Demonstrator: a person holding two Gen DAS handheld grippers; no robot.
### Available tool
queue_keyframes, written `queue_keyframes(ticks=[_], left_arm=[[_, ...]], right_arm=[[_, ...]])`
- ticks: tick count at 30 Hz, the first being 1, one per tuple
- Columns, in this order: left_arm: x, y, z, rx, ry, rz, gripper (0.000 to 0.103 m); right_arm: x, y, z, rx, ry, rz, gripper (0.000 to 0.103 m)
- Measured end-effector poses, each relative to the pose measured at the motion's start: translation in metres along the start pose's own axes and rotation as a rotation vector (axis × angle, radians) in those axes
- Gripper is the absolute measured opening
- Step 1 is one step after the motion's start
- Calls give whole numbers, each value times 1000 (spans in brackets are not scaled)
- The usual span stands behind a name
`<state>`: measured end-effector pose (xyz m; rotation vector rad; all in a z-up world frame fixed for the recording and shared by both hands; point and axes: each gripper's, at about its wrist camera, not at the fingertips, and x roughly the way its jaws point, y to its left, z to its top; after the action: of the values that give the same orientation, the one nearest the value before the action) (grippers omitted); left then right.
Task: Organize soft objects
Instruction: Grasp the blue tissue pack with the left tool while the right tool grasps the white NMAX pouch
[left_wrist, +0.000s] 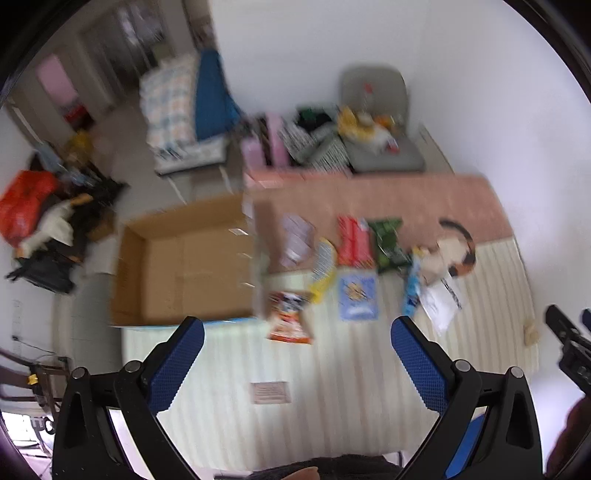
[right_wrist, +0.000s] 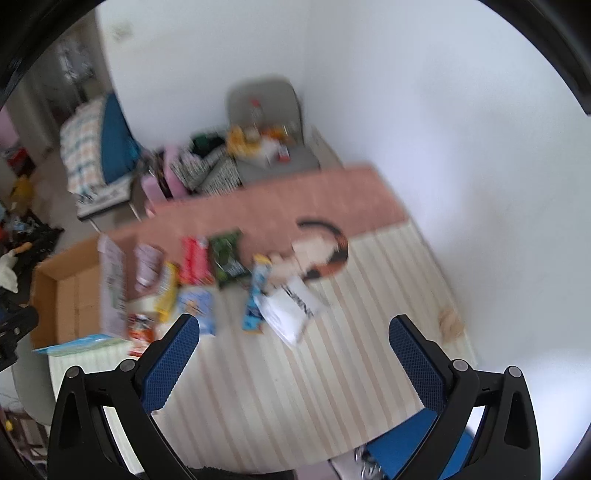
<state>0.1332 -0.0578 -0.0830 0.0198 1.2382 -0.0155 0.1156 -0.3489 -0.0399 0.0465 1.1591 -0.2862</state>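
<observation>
Your left gripper (left_wrist: 297, 328) and right gripper (right_wrist: 293, 326) both hang over the cream striped mat (left_wrist: 332, 387), jaws spread wide, holding nothing. Soft snack packets, among them a red pouch (left_wrist: 352, 242) and a green pouch (left_wrist: 388, 242), lie clustered just right of the open brown cardboard box (left_wrist: 184, 266). Both views blurred.

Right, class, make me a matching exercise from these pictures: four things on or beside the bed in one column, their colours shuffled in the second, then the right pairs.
Things:
1. open box
2. packet beside the red one
3. blanket at the far end of the bed
4. claw pads

Colours:
A. blue
B. pink
C. brown
D. green

Pairs: 1-C, 2-D, 3-B, 4-A
</observation>
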Motion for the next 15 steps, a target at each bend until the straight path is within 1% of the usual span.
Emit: queue_keyframes(ticks=[1, 3, 4, 5, 6, 7, 10, 11, 13, 15], left_arm=[[22, -6, 5, 2, 47, 1, 103], [69, -17, 15, -4, 153, -42, 103], [88, -22, 19, -14, 191, -58, 103], [109, -26, 22, -25, 230, -68, 103], [126, -31, 24, -31, 262, -76, 103], [144, -37, 27, -38, 292, -89, 103], [196, -52, 35, -56, 373, -101, 103], [208, -56, 37, -58, 398, -111, 103], [240, -66, 44, -60, 459, -119, 103], [265, -73, 48, -70, 509, -132, 103]], right_arm=[[31, -7, 5, 13, 46, -7, 103], [78, -18, 10, 34, 119, -10, 103], [109, -24, 12, 51, 162, -1, 103], [131, -28, 14, 69, 199, -4, 103], [156, -32, 14, 89, 239, 7, 103], [189, -36, 16, 120, 294, 32, 103], [254, -47, 15, 250, 403, 95, 103], [279, -50, 13, 305, 453, 109, 103], [320, -56, 9, 384, 532, 114, 103], [346, -57, 3, 440, 591, 103, 103]])
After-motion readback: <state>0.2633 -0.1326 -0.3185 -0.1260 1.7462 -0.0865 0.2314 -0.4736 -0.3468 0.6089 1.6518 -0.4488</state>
